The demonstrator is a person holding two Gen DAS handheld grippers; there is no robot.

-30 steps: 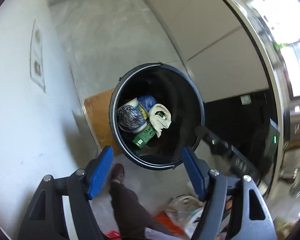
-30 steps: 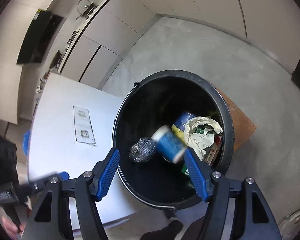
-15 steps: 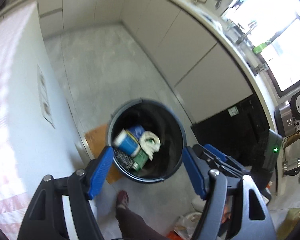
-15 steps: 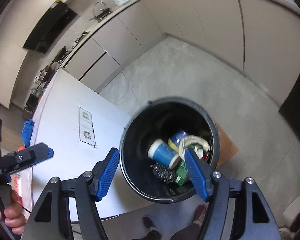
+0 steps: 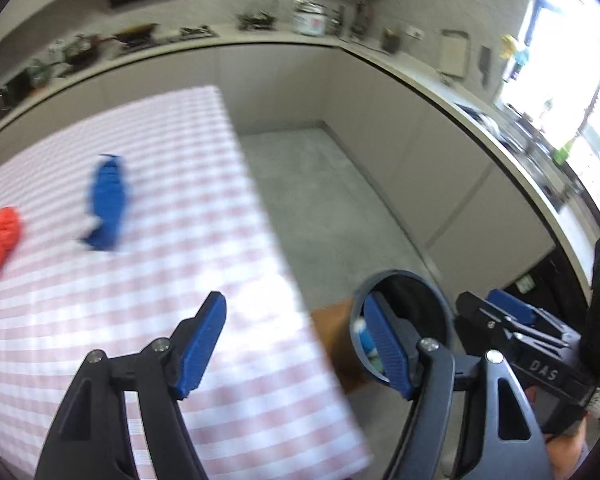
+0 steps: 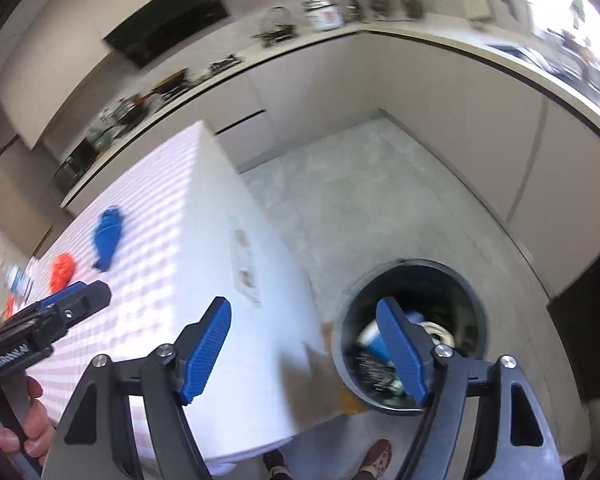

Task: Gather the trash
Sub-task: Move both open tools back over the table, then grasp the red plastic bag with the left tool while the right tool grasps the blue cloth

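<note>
The bin (image 6: 410, 332) stands on the grey floor just off the table's near right corner, a round black tub with a smooth rim, placed where anything lifted off the cloth can be swung over and dropped. Inside it lie a blue-and-white cup (image 6: 374, 338), a crumpled pale wrapper (image 6: 436, 330) and a dark tangle like steel wool (image 6: 370, 366); a brown board (image 5: 332, 332) lies flat under the bin's table side.

Trash left to collect sits on the table (image 5: 172, 264), which is covered in a pink-and-white checked cloth: a blue crumpled piece (image 5: 108, 204) toward the far left part, and a red crumpled piece (image 5: 2, 240) at the left edge. Both are blurred, so the material is hard to tell.

The left gripper (image 5: 296, 346) hangs over the table's near right edge with its ribbed blue pads apart and nothing between them. The right gripper (image 6: 304, 350) is over the same corner, its jaws opening, empty too; one pad overlaps the bin's mouth in view. Both point down at a slant, probably ready for another pick from the cloth.
</note>
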